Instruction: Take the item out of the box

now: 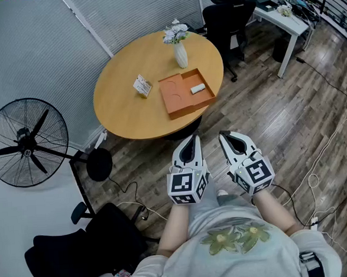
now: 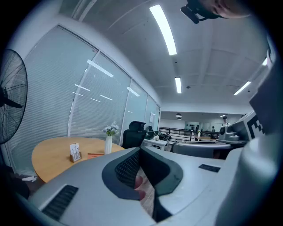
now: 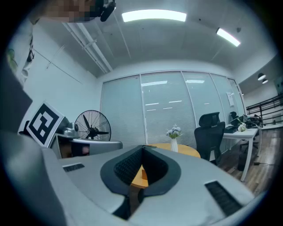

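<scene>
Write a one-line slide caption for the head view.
Left gripper and right gripper, shut and empty, held short of the round table where a white item lies in the orange box.

White item (image 1: 197, 89) in box (image 1: 174, 99) too small to identify, fan (image 2: 13, 88) cut off in left gripper view

Person's got both forearms tucked in close to the body. The left gripper (image 1: 191, 142) and right gripper (image 1: 226, 138) sit side by side, roughly level, jaws closed and empty.
</scene>
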Action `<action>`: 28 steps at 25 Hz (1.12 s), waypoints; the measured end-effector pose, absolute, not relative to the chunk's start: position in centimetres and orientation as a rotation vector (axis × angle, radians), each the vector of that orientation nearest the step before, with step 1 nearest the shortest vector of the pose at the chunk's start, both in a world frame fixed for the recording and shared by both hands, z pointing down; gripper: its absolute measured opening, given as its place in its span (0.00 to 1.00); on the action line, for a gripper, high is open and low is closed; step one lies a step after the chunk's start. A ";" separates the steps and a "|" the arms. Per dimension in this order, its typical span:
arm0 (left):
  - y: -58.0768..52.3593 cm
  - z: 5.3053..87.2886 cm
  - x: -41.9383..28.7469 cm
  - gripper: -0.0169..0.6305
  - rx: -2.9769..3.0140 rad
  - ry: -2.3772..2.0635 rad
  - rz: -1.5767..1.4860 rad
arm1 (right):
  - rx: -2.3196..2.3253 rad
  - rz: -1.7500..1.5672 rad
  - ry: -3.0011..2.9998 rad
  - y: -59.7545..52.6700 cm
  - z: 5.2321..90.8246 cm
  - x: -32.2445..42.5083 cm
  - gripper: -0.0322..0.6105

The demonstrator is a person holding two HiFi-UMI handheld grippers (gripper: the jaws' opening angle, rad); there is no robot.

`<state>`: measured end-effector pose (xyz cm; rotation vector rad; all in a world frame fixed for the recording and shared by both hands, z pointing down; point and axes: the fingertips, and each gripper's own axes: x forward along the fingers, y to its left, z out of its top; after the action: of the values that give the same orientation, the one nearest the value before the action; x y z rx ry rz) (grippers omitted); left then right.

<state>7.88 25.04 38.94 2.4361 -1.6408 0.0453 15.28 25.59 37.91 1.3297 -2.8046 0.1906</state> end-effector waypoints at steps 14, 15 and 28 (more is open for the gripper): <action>19.5 40.1 6.7 0.03 2.402 -1.644 0.030 | 1.284 0.097 -2.775 20.1 38.8 14.0 0.05; 18.7 40.1 6.5 0.03 2.401 -1.646 0.029 | 1.279 0.099 -2.775 19.2 38.9 13.8 0.05; 4.8 39.1 2.0 0.03 2.399 -1.666 -0.010 | 1.268 0.045 -2.765 4.8 37.8 9.9 0.05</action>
<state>2.03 4.75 39.09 2.3986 -1.6660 -0.0100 9.93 4.78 37.79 1.2682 -2.7649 0.0448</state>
